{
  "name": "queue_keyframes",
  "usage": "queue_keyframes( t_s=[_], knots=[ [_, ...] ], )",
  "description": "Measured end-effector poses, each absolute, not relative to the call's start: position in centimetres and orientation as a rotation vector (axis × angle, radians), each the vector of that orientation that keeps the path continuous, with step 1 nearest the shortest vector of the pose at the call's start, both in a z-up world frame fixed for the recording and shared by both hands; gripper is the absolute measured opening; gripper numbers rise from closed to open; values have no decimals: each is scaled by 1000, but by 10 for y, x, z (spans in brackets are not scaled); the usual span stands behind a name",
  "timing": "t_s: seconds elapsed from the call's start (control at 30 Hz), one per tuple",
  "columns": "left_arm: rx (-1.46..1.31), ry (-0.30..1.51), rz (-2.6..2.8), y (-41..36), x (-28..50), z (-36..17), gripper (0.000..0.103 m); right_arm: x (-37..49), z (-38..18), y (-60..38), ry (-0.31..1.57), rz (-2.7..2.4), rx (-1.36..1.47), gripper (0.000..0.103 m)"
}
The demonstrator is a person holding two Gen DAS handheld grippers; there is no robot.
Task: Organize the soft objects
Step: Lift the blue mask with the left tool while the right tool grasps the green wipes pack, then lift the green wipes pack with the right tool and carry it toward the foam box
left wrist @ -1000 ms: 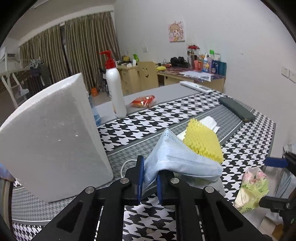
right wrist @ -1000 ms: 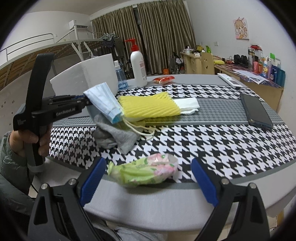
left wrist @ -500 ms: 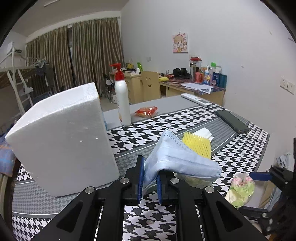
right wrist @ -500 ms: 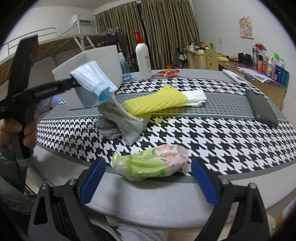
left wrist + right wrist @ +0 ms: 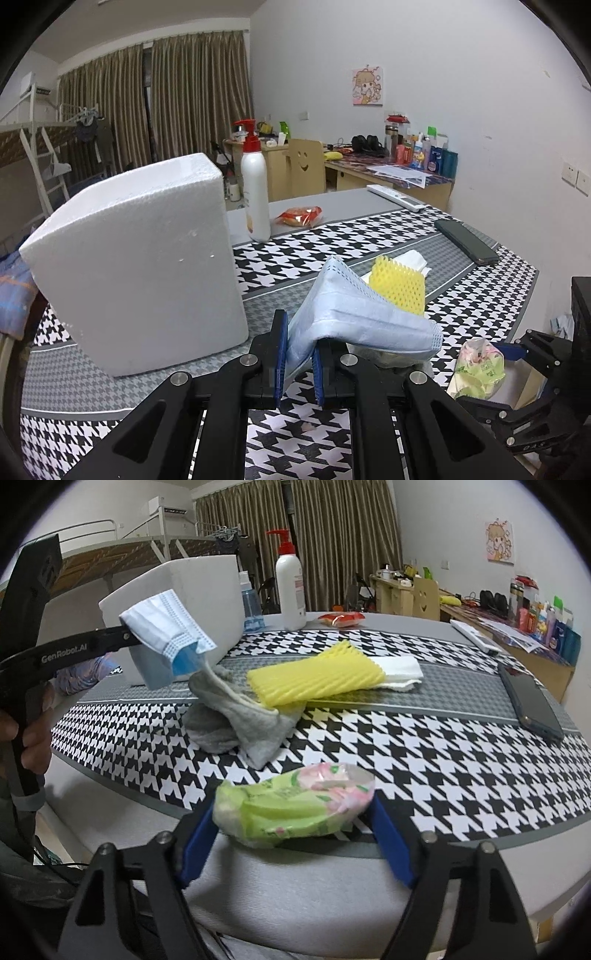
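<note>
our left gripper (image 5: pixel 298 356) clamps blue face mask (image 5: pixel 354 314), lifted; our right gripper (image 5: pixel 291 843) spread wide, tissue pack (image 5: pixel 295 805) between its fingers.

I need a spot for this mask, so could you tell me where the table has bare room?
Bare checked cloth lies between the tissue pack and the phone. It is crowded around the sock, sponge and foam box.
</note>
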State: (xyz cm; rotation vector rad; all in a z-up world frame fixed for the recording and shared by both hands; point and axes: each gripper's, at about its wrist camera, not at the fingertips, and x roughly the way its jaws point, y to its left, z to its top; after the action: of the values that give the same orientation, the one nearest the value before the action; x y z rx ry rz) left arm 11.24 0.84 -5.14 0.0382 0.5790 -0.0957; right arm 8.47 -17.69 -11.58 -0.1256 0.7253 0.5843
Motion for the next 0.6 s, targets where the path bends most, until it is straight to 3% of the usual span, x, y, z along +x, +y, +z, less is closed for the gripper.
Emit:
queue_keyframes(
  t_s=[0.6],
  knots=[
    [-7, 551, -70, 30, 98, -41, 13, 81, -93, -170, 664, 607, -149, 78]
  ],
)
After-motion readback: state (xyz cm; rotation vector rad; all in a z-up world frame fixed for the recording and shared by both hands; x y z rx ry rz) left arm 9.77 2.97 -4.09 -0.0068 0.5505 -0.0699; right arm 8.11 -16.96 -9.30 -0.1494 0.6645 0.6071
